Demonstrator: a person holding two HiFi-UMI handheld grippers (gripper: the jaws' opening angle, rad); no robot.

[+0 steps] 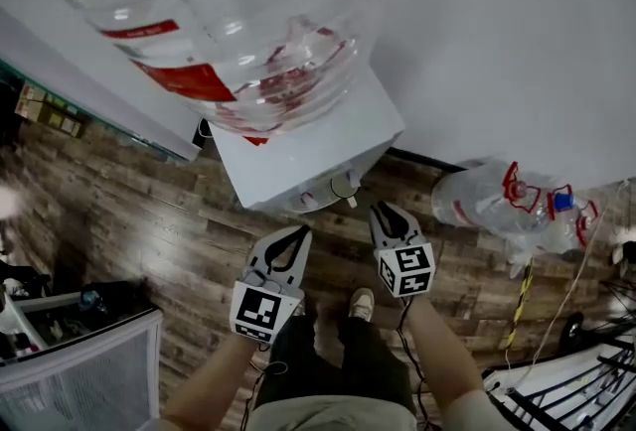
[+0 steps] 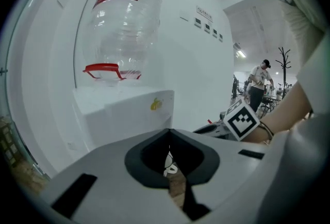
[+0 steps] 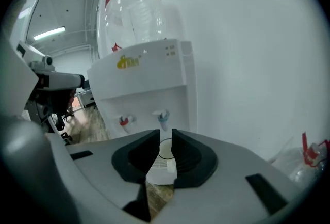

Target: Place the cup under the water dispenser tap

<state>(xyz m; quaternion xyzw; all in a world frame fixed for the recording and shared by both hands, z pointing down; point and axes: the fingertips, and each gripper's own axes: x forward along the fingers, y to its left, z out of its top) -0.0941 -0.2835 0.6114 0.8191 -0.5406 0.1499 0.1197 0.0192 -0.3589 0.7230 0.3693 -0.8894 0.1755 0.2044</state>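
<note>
The white water dispenser carries a big clear bottle with a red label. Its red tap and blue tap face the right gripper view. Below the blue tap, a small white cup stands on the drip tray; only its rim shows through the jaw gap. My right gripper hovers in front of the taps, its jaws a narrow gap apart with nothing between them. My left gripper hangs beside it to the left, shut and empty. The head view hides the cup under the dispenser's overhang.
Empty water bottles lie on the wooden floor by the white wall at the right. A plastic drawer unit stands at the lower left. The person's shoe is under the grippers. Another person stands far back.
</note>
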